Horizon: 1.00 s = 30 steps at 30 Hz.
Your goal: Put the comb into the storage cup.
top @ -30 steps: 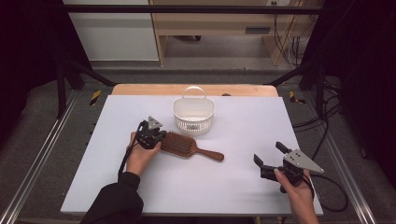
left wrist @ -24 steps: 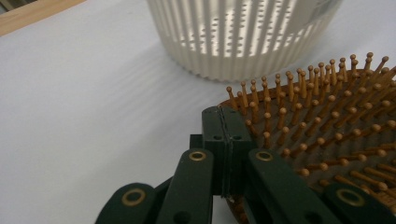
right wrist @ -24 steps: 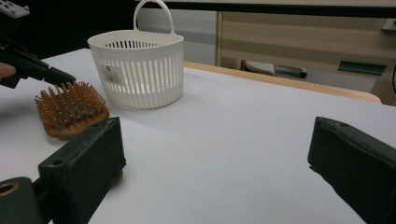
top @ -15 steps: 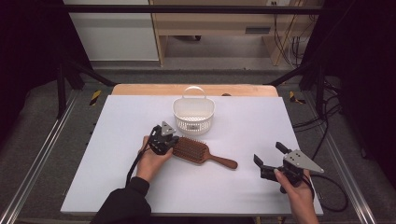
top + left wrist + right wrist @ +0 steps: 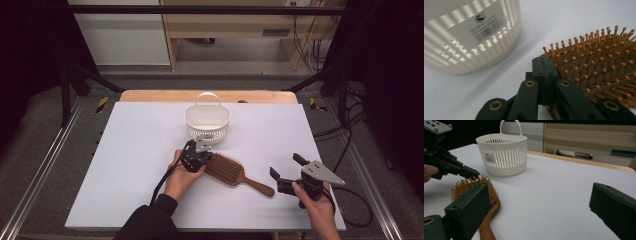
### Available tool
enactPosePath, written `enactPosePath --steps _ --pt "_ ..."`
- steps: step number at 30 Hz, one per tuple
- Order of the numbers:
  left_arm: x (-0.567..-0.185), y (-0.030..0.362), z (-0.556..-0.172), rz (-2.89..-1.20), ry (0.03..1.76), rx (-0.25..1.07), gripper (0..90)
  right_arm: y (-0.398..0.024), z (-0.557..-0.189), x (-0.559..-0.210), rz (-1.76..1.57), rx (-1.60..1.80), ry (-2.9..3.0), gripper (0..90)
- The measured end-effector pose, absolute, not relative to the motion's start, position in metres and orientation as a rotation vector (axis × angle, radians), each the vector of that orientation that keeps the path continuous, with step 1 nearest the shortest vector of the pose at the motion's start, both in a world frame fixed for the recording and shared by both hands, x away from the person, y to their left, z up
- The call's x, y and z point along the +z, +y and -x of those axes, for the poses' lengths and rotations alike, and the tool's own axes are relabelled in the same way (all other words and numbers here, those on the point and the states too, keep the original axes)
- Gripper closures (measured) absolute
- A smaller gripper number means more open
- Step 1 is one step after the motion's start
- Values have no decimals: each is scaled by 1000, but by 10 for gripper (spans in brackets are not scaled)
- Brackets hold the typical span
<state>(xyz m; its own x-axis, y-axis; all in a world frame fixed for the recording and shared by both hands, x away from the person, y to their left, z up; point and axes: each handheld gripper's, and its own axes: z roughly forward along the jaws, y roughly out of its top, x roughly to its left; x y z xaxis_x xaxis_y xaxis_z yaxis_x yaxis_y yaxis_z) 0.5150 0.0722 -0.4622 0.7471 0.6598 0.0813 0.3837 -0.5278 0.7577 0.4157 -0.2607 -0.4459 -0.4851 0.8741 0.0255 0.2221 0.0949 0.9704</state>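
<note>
A wooden paddle hairbrush (image 5: 229, 171) lies bristles up on the white table, its handle pointing toward the lower right. My left gripper (image 5: 205, 160) is shut, with its tips against the left rim of the brush head. In the left gripper view the jaws (image 5: 544, 65) meet with nothing between them, the hairbrush (image 5: 594, 67) just beyond. A white slotted basket (image 5: 207, 121) stands just behind them. My right gripper (image 5: 286, 166) is open, low over the table right of the handle's end. In the right gripper view the hairbrush (image 5: 487, 220) lies by the left jaw, and the left gripper (image 5: 475, 173) touches the bristles.
The white sheet (image 5: 135, 150) covers most of the table, with a wooden edge (image 5: 150, 95) behind it. The basket (image 5: 504, 155) has an upright handle; the basket (image 5: 461, 37) shows a label. Cables (image 5: 350, 150) trail off the right side. Metal rails run along both sides.
My left gripper has slid to the right across the table, and the hairbrush has moved right with it, ending in front of the basket. The right gripper has stayed in place.
</note>
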Motion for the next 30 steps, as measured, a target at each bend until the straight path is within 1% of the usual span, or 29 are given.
enactPosePath --steps 4,8,13,16,20,21,24,25,27,29,30 --pt "-460 65 -512 -2186 780 519 900 -261 -415 -446 -1090 1425 1793 38" --pt "-452 84 -507 -2113 797 532 900 -260 -416 -445 -1104 1443 1810 45" --pt "-441 131 -487 -1987 824 582 900 -256 -417 -447 -1114 1428 1859 43" --pt "-438 167 -470 -1912 854 614 900 -253 -418 -448 -1114 1410 1875 47" --pt "-431 206 -450 -1832 889 659 891 -249 -420 -447 -1169 1371 1889 70" --pt "-427 215 -446 -1809 894 668 857 -248 -421 -447 -1175 1367 1893 82" --pt "-422 236 -430 -1773 886 730 674 -245 -421 -446 -1170 1343 1914 90" --pt "-424 245 -422 -1765 895 766 599 -244 -421 -446 -1176 1339 1922 93" --pt "-430 259 -412 -1728 932 818 418 -243 -421 -445 -1188 1320 1949 95" --pt "-436 270 -404 -1690 986 822 253 -241 -422 -444 -1197 1300 1994 93" --pt "-438 276 -400 -1662 1011 806 206 -240 -423 -444 -1197 1288 2014 93"
